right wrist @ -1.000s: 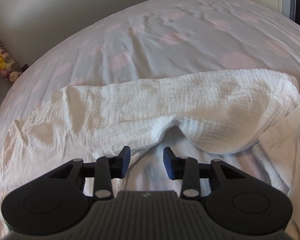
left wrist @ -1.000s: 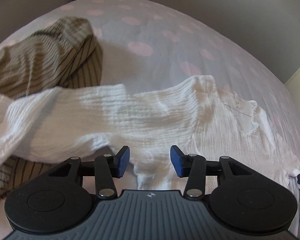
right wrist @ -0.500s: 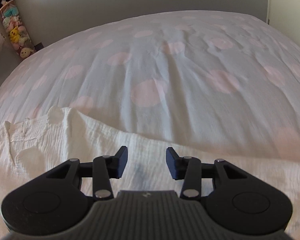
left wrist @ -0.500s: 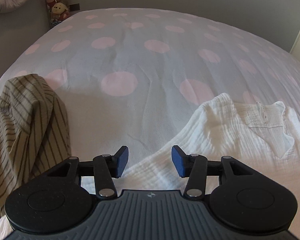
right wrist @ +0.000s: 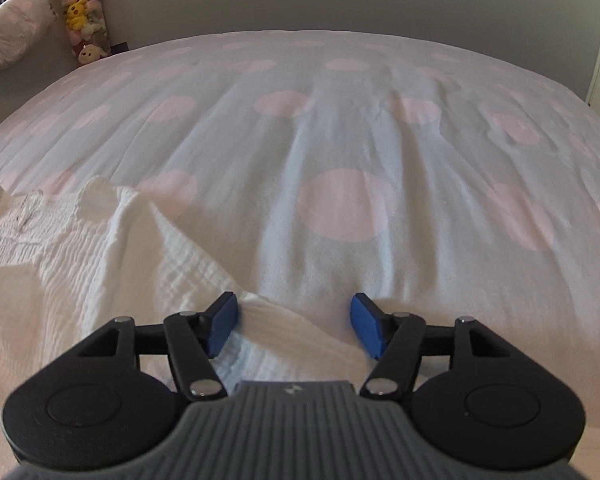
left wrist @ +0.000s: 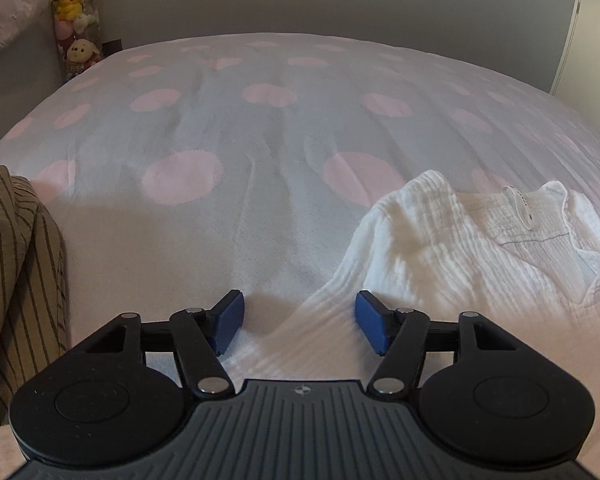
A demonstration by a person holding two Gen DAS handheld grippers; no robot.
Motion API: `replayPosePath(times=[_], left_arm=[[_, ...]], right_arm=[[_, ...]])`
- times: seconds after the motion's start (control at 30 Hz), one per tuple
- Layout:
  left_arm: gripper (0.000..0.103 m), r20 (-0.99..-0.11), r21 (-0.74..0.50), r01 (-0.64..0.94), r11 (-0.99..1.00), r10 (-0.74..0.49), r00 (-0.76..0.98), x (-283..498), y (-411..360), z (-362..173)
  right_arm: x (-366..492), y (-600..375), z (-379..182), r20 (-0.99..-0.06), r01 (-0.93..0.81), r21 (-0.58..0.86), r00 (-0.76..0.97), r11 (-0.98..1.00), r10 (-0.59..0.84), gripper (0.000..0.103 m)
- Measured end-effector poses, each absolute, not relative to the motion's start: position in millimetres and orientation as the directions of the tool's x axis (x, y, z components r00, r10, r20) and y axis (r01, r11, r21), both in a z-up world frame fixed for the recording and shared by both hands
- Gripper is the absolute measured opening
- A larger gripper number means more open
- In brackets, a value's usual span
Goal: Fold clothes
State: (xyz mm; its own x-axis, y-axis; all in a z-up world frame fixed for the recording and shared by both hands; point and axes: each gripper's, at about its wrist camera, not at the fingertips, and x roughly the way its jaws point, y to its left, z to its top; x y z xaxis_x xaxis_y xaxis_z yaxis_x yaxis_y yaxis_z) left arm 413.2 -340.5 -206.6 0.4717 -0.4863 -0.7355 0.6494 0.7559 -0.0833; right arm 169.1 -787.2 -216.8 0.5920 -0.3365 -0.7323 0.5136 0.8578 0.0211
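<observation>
far left: plush toys [left wrist: 75,12] by wall | left: striped brown garment [left wrist: 16,280] on bed edge | left gripper [left wrist: 300,322] released, over shirt hem | centre: white crinkled shirt [left wrist: 460,248] flat on polka-dot bedspread [left wrist: 260,140], collar far | right gripper [right wrist: 294,326] released, empty, over shirt edge

Left gripper [left wrist: 300,322] and right gripper [right wrist: 293,326]: black linkage arms with silver pivot screws, blue pads on the jaws, round black side discs, ribbed grey housing bearing a small round emblem.
</observation>
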Motion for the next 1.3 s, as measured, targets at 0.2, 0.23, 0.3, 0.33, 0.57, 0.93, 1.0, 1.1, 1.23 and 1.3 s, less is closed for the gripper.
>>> replayPosePath(times=[0.2, 0.23, 0.3, 0.33, 0.57, 0.93, 1.0, 1.1, 1.23, 1.3], left_arm=[[0.001, -0.741, -0.069, 0.63, 0.773, -0.463, 0.487, 401, -348, -201], [0.001, -0.741, -0.045, 0.626, 0.779, -0.446, 0.502, 399, -351, -198], [0.0, -0.738, 0.001, 0.615, 0.788, -0.414, 0.532, 396, -355, -191], [0.0, -0.724, 0.01, 0.603, 0.798, -0.41, 0.554, 397, -353, -185], [0.0, -0.738, 0.062, 0.601, 0.797, -0.369, 0.565, 416, -354, -185], [0.036, -0.723, -0.019, 0.612, 0.791, -0.433, 0.538, 419, -349, -183], [0.038, -0.689, -0.033, 0.624, 0.781, -0.47, 0.551, 411, -349, -173], [0.034, -0.675, -0.101, 0.68, 0.726, -0.552, 0.489, 392, -360, -165], [0.033, -0.686, -0.108, 0.768, 0.631, -0.606, 0.402, 354, -387, -168], [0.033, -0.691, -0.098, 0.806, 0.584, -0.623, 0.367, 337, -399, -172]], right_arm=[[167, -778, -207, -0.72, 0.511, -0.06, 0.573, 0.857, -0.392, 0.004], [167, -778, -203, -0.714, 0.523, -0.073, 0.567, 0.85, -0.41, 0.003], [168, -779, -196, -0.702, 0.544, -0.099, 0.555, 0.833, -0.446, 0.003], [169, -779, -192, -0.695, 0.555, -0.112, 0.549, 0.824, -0.464, 0.003], [182, -789, -193, -0.701, 0.581, -0.165, 0.499, 0.797, -0.51, 0.003], [172, -784, -189, -0.678, 0.562, -0.083, 0.574, 0.823, -0.46, 0.031], [171, -769, -179, -0.646, 0.524, -0.052, 0.632, 0.85, -0.428, 0.033], [177, -730, -175, -0.637, 0.424, -0.006, 0.697, 0.906, -0.33, 0.032], [190, -667, -183, -0.644, 0.269, 0.016, 0.739, 0.963, -0.196, 0.028], [197, -643, -191, -0.658, 0.211, 0.012, 0.738, 0.977, -0.152, 0.024]])
